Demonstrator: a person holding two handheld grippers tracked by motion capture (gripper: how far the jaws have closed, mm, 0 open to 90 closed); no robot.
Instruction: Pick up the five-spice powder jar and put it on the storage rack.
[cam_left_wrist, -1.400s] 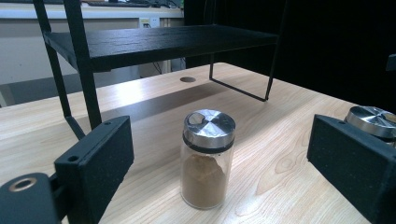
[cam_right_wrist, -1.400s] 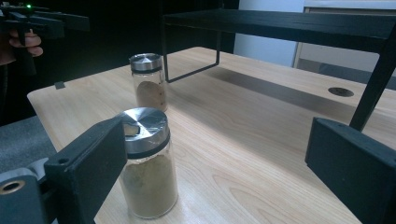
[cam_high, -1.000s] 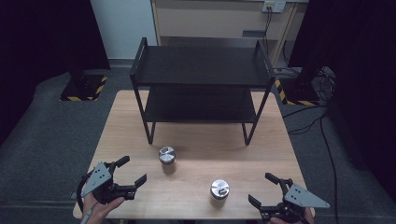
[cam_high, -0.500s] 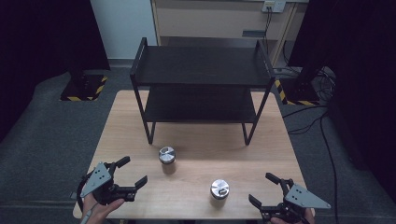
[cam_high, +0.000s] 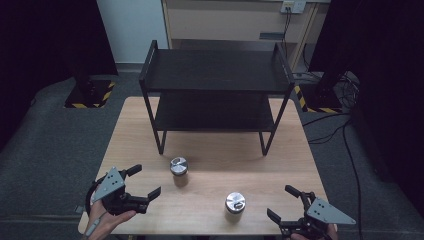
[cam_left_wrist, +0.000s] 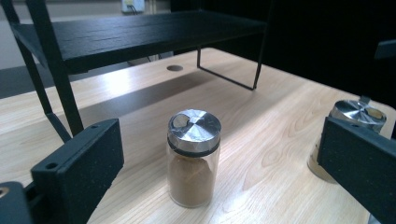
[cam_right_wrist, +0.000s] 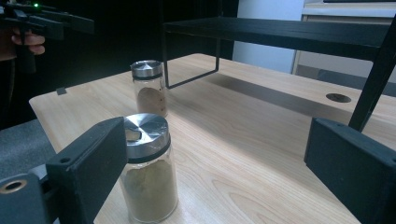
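The right tool (cam_high: 290, 205) is cut off at the bottom edge of the high view, so the hand that holds it is hard to see. In the left gripper view, one black jaw hides part of the far jar (cam_left_wrist: 348, 135). Dark curtains hide the sides of the room.

There are two small glass jars with shiny metal lids and brown powder inside. One jar (cam_high: 178, 170) stands upright near the middle of the desk (cam_high: 290, 150), in front of the rack. The other jar (cam_high: 234, 206) stands upright closer to the right tool. The jars are well apart. Neither tool touches a jar.

There are two tools. The left tool (cam_high: 147, 182) has just been opening, with nothing between its jaws, which stand wide apart. The right tool's jaws are apart too.

There is one black rack (cam_high: 215, 75) with two shelves, standing on the back of the light wooden desk. The floor is grey.
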